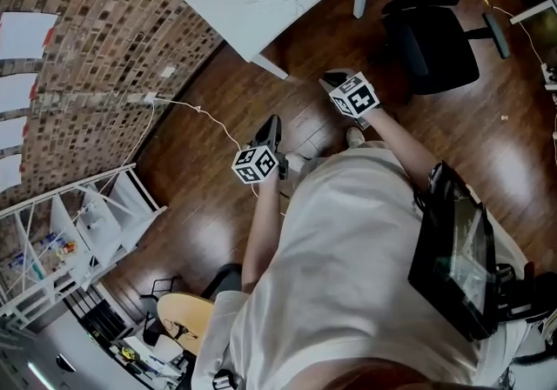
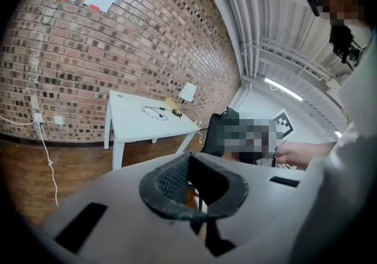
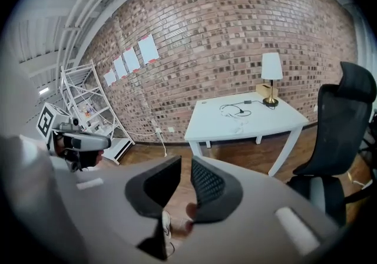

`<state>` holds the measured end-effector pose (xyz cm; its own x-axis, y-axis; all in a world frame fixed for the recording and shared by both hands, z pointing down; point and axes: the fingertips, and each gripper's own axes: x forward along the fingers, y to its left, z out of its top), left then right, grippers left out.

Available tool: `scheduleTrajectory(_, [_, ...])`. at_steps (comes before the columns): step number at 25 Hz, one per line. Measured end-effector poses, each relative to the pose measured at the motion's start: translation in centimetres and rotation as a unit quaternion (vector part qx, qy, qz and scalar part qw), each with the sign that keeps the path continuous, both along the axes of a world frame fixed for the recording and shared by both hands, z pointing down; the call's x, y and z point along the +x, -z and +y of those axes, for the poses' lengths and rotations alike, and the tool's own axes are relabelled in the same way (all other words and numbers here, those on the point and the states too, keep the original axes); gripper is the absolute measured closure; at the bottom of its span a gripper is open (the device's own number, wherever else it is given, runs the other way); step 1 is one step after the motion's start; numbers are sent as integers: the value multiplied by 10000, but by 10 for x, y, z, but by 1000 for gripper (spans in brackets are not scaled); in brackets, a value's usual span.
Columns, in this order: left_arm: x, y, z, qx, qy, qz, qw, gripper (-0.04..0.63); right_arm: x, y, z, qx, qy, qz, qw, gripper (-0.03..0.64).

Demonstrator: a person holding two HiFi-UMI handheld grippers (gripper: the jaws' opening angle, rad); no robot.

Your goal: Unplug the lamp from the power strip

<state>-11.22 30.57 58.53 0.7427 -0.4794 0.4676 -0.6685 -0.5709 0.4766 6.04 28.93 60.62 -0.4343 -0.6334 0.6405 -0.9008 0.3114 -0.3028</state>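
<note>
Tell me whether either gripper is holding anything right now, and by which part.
Nothing is held. The left gripper has its jaws meeting at the tips with nothing between them; the right gripper has its jaws slightly apart and empty.

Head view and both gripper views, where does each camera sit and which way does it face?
Head view: on the person's head, looking steeply down at the floor; torso, forearms, left tool and right tool show.
Left gripper view: on the left tool, facing the white table and lamp; the right forearm shows right.
Right gripper view: on the right tool, facing the same table; the left tool shows left.
Shared: both gripper views see table and lamp.
</note>
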Motion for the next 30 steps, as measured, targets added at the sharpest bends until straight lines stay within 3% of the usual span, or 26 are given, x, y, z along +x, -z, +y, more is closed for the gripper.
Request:
scheduleTrajectory(10, [5,-24,17,-365,304,-120,9988,592,19,-21,22,-299,73,59,9995,584])
scheduleTrajectory(11, [8,-25,18,-375,309,-128,9987,592,21,-21,25,-276,178,160,9993,624])
scheduleTrajectory(16, [31,-25,19,-359,320,-107,9988,592,40,-20,36,-45,371,401,9985,626])
scheduleTrajectory(24, [69,-24,27,-402,404,-66,9984,592,70,-37,60,-288,512,378,9976,626])
scheduleTrajectory(30, [53,-32,27,-593,633,-64,9962,592,61,-55,59,-508,536,300,9968,626])
